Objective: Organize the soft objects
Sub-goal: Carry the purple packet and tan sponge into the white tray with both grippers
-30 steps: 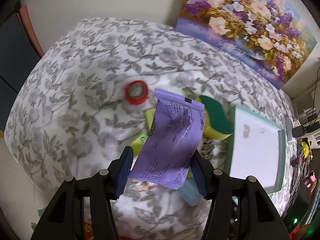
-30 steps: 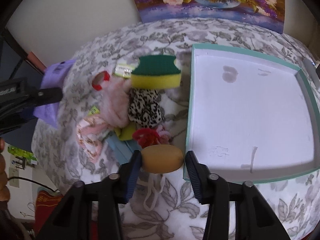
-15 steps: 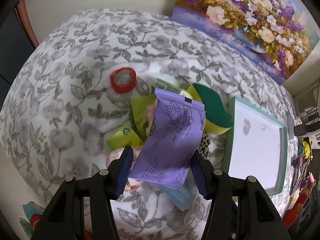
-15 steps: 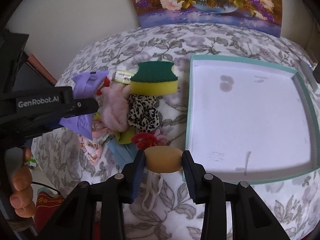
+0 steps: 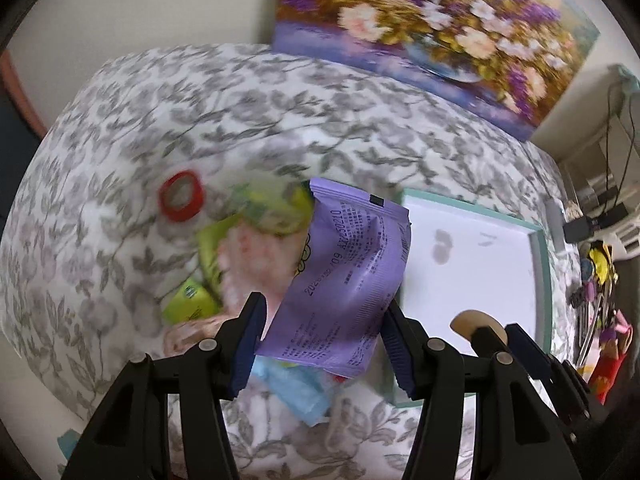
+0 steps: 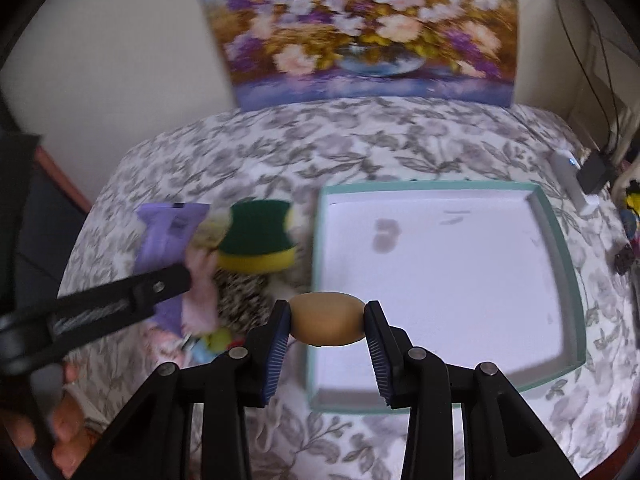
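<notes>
Both hand-held grippers have swung toward the tray (image 6: 560,240) at right: left hand-held gripper (image 5: 322,344) clamps a purple packet (image 5: 348,272), right hand-held gripper (image 6: 326,344) a tan sponge (image 6: 326,322), for dropping in.

Left gripper (image 5: 320,340) points steeply down, jaws clamped on a purple packet (image 5: 344,280); right gripper (image 6: 326,340) pinches a tan oval sponge (image 6: 327,324).

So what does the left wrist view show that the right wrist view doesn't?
Only the left wrist: the red ring on the cloth, green packets, a blue pouch.
Only the right wrist: the sponge's green top, a leopard-print cloth, a hand.
Both: the purple packet in the left gripper, the tan egg-shaped toy in the right gripper, the tray, the painting.
</notes>
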